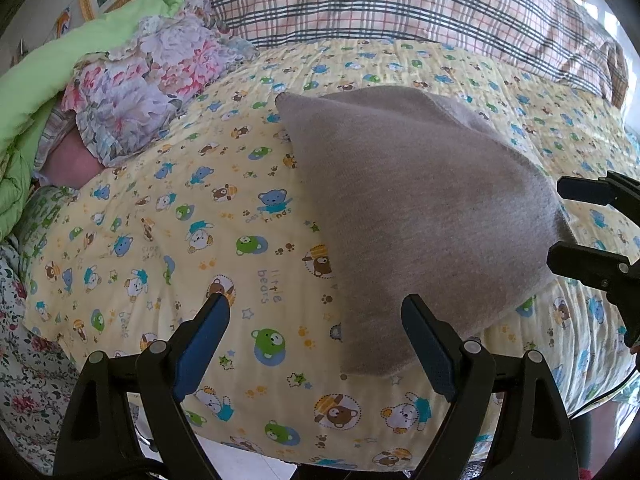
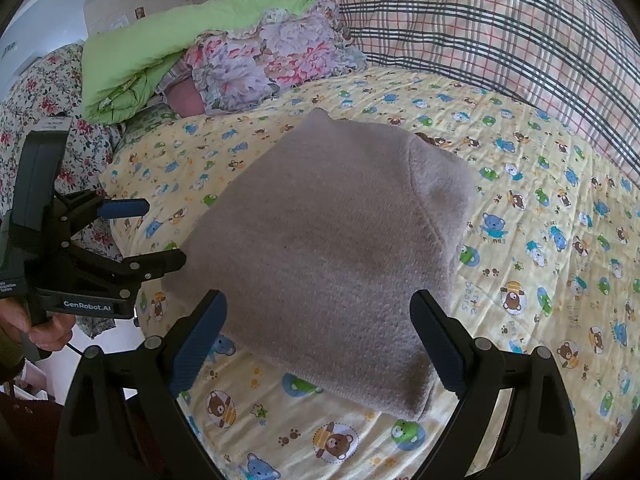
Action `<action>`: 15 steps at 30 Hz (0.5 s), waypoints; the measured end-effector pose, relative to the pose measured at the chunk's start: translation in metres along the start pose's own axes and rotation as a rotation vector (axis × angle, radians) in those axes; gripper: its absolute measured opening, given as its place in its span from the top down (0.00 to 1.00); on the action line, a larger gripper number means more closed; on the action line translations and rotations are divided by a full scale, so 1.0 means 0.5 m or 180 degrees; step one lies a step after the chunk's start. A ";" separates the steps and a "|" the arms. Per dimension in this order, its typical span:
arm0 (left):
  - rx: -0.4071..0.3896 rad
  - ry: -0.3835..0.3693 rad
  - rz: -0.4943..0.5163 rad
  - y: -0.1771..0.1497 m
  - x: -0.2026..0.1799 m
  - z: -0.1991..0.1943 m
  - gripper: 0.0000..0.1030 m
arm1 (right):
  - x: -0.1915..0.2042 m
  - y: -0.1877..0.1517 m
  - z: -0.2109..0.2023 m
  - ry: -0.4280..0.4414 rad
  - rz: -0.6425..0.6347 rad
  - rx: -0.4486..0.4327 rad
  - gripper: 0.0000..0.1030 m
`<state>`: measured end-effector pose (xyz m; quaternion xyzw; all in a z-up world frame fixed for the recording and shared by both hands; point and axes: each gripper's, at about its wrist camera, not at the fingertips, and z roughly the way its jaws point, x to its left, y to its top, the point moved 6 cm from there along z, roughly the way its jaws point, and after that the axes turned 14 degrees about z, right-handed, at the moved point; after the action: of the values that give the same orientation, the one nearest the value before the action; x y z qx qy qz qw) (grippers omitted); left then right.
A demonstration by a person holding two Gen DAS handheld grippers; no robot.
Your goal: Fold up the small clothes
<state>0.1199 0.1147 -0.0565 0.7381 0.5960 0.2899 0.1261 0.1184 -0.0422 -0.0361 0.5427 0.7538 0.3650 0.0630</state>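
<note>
A folded grey-brown knit garment (image 1: 420,208) lies flat on the yellow bear-print quilt (image 1: 168,248). My left gripper (image 1: 316,308) hangs open over the garment's near left corner, with nothing between its blue-padded fingers. At the right edge of the left wrist view, my right gripper (image 1: 556,222) stands open beside the garment's right side. In the right wrist view the garment (image 2: 328,248) fills the middle, and my right gripper (image 2: 318,302) hovers open above its near edge. My left gripper (image 2: 164,232) is open at the garment's left edge, with a hand (image 2: 44,328) holding its handle.
A plaid pillow (image 2: 500,32) lies along the far side of the bed. A floral pillow (image 2: 272,60) and a green duvet (image 2: 160,40) are piled at the far left. The bear-print quilt (image 2: 540,240) runs bare to the garment's right. The quilt's near edge drops to the floor.
</note>
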 end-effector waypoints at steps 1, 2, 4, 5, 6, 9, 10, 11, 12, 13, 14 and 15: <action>-0.0001 -0.0003 0.0000 0.000 0.000 0.000 0.14 | 0.000 0.000 -0.001 0.0001 0.0000 -0.0001 0.10; -0.0002 -0.0004 -0.0003 0.001 0.000 -0.001 0.14 | -0.001 -0.001 -0.001 0.0003 -0.0001 0.0000 0.10; -0.0005 -0.0006 -0.0002 0.002 -0.001 -0.001 0.14 | -0.001 0.000 -0.001 -0.0001 -0.0001 0.0001 0.10; -0.0008 -0.0004 -0.0002 0.002 -0.001 -0.002 0.14 | -0.001 0.000 -0.001 0.0004 -0.0003 0.0003 0.10; -0.0010 -0.0002 -0.0001 0.003 -0.001 -0.003 0.14 | -0.001 0.000 -0.001 0.0004 -0.0005 0.0002 0.10; -0.0014 0.0002 -0.0006 0.003 -0.001 -0.004 0.14 | -0.001 0.000 -0.002 -0.0001 0.0000 0.0003 0.10; -0.0015 0.0000 -0.0004 0.004 -0.001 -0.004 0.14 | -0.001 0.000 -0.003 0.0004 0.0000 0.0003 0.10; -0.0012 0.0000 -0.0005 0.004 -0.001 -0.004 0.14 | -0.001 0.000 -0.001 -0.0004 -0.0004 0.0002 0.10; -0.0010 0.0000 -0.0006 0.004 -0.001 -0.004 0.14 | -0.001 0.000 -0.002 -0.0004 -0.0006 0.0003 0.10; -0.0012 -0.0003 -0.0004 0.004 -0.001 -0.005 0.14 | -0.001 0.000 -0.003 0.0001 -0.0005 0.0005 0.10; -0.0015 -0.0002 -0.0003 0.004 0.000 -0.005 0.14 | -0.001 0.000 -0.002 -0.0001 -0.0001 0.0003 0.10; -0.0016 0.0004 -0.0005 0.004 -0.001 -0.005 0.14 | -0.001 0.000 -0.003 -0.0001 -0.0002 0.0001 0.10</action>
<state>0.1204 0.1134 -0.0535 0.7372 0.5959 0.2917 0.1279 0.1180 -0.0430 -0.0352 0.5425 0.7541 0.3648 0.0633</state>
